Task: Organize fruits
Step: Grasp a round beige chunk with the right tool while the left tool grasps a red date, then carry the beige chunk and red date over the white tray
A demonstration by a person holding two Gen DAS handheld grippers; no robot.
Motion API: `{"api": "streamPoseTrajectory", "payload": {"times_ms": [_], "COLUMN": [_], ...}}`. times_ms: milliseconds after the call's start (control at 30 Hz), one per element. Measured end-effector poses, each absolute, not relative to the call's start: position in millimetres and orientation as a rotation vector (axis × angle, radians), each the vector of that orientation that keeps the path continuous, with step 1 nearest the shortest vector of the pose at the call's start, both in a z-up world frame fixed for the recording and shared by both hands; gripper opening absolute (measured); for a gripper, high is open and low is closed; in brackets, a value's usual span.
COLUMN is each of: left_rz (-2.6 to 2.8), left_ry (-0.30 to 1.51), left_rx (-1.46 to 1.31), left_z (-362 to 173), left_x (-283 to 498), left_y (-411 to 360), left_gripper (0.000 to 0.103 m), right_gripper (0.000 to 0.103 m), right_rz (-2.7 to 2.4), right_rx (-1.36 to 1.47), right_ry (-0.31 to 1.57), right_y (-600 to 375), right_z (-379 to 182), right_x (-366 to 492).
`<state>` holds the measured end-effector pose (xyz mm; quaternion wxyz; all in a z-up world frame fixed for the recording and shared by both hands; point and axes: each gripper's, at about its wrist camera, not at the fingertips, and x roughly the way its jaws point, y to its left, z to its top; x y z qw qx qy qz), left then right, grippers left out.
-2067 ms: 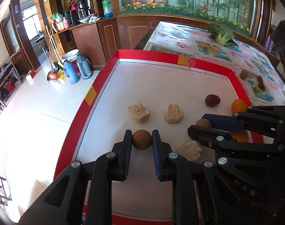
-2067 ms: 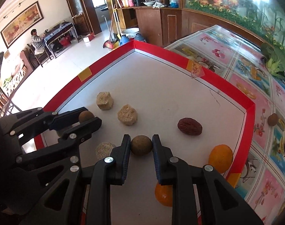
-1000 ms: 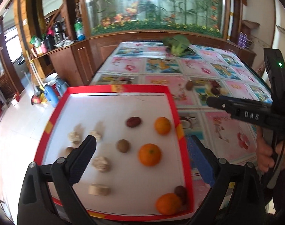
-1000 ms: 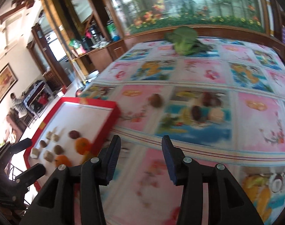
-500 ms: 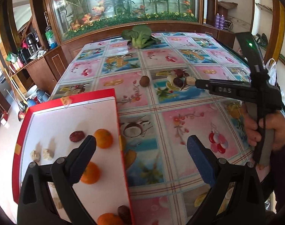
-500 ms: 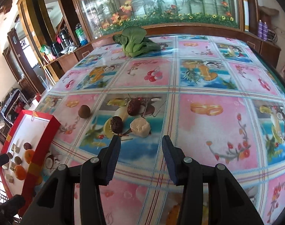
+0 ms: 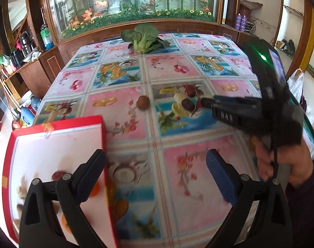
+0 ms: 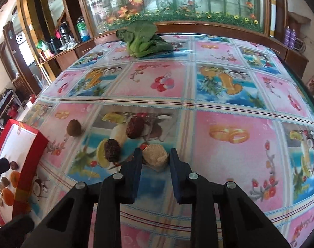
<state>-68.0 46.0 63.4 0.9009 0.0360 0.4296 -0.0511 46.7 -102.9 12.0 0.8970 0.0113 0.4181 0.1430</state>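
1. Right wrist view gives you the bench (image 8: 235, 124) first: a wide glossy top with a fruit-print cover and plenty of bare room to the right and far side. Its dark rim curves down the right, so keep your swings away from there.
2. Red tray (image 8: 30, 150) sits at the near left with a raised wall. Oranges and smaller pieces already lie inside. You will likely have to lift over that wall, not slide across it.
3. Leafy greens (image 8: 142, 39) lie at the far edge, well apart from your work.
4. Left gripper (image 7: 157, 173) hangs wide open and empty over the bench, just right of the tray.
5. Right gripper (image 8: 154, 161) is closing, with the pale tan chunk (image 8: 155, 157) between its pads. I cannot tell that they press yet.
6. That chunk looks light, dry and crumbly. Squeeze gently across its flat sides, low down.
7. Dark wrinkled fruit (image 8: 112, 149) lies just left of your left pad, and another reddish fruit (image 8: 135, 127) beyond it. Both look firm and could roll if nudged.
8. Round brown fruit (image 8: 74, 128) sits farther left, nearer the tray, with open room around it.
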Motion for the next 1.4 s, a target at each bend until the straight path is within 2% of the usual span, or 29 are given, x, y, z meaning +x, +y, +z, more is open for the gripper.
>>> {"api": "streamPoseTrajectory", "payload": {"times_ms": [267,333,367,467,500,633,667,833,900,967,1167,1400], "left_rz": [-0.132,-0.127,-0.128,-0.122,-0.116,-0.103,-0.098,-0.097,-0.104,-0.108,-0.125,-0.148], "left_ry": [0.872,0.888,0.893,0.912,0.914,0.938,0.946,0.930,0.927,0.926,0.909,0.799], "left_rx": [0.074,0.077,0.073,0.070,0.063,0.036,0.027,0.025,0.025,0.026,0.008,0.006], "left_z": [54,47,44,35,32,20,17,14,15,16,23,65], "left_x": [-15,-3,4,16,19,28,31,33,34,34,22,-24], "left_y": [4,-4,-7,-12,-12,-9,-7,-8,-9,-10,-8,4], "left_gripper": [0.097,0.094,0.088,0.082,0.076,0.064,0.057,0.047,0.031,0.024,0.024,0.024], "right_gripper": [0.025,0.025,0.025,0.025,0.025,0.025,0.025,0.025,0.025,0.025,0.025,0.025], "right_rz": [0.252,0.262,0.265,0.262,0.263,0.263,0.262,0.259,0.259,0.258,0.255,0.287], "right_rx": [0.237,0.261,0.265,0.259,0.258,0.265,0.263,0.257,0.256,0.248,0.242,0.232], "right_ry": [0.910,0.915,0.916,0.915,0.915,0.918,0.917,0.915,0.915,0.913,0.903,0.821], "right_y": [-158,-163,-164,-165,-164,-163,-163,-162,-162,-161,-161,-157], "right_z": [11,10,10,10,11,12,12,12,12,12,13,24], "right_x": [63,63,63,63,63,63,63,63,63,63,61,51]}}
